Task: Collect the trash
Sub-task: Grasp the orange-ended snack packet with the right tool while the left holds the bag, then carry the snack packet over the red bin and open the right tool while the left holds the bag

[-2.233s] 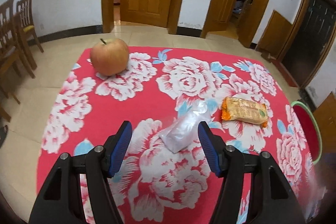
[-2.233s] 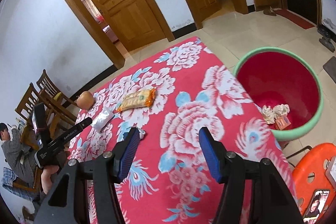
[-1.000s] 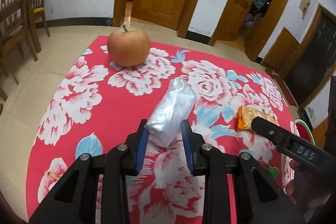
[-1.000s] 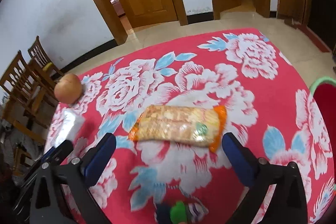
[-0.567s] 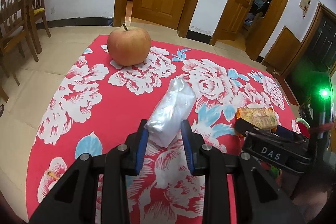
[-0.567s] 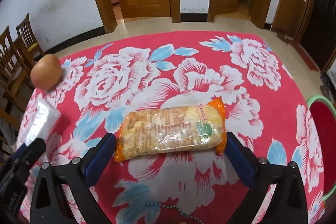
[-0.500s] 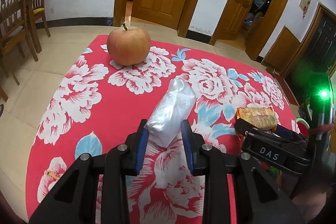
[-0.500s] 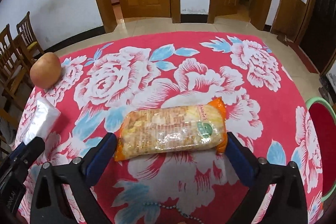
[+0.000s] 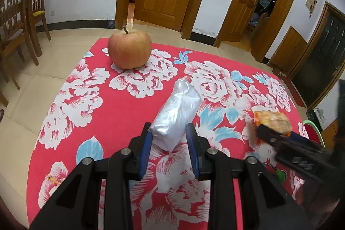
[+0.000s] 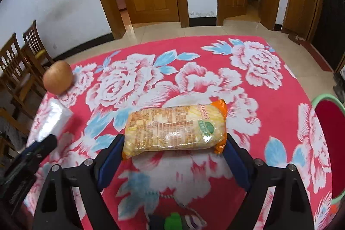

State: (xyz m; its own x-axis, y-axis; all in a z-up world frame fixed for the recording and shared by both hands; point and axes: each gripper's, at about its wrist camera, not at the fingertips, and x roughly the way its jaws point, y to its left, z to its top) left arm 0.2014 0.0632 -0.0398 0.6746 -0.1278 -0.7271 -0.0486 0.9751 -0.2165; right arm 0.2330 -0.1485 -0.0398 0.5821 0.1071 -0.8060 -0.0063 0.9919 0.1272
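My left gripper point(image 9: 169, 139) is shut on a white plastic packet point(image 9: 176, 115), which sticks out forward over the red floral tablecloth point(image 9: 90, 113). The packet also shows in the right wrist view point(image 10: 52, 122). My right gripper point(image 10: 173, 151) holds an orange-edged snack bag point(image 10: 175, 127) crosswise between its blue pads; the jaws press on both ends of the bag, just above the cloth. The bag also shows in the left wrist view point(image 9: 272, 122), with the right gripper blurred around it.
An apple point(image 9: 129, 51) sits at the table's far left corner. A red bin with a green rim point(image 10: 330, 122) stands on the floor beyond the table's right edge. Wooden chairs point(image 9: 19, 21) stand to the left. A small green-and-purple item point(image 10: 176, 219) lies near me.
My right gripper has closed in on the ends of the snack bag and lifted it slightly. My left gripper keeps its hold on the white packet and has barely moved.
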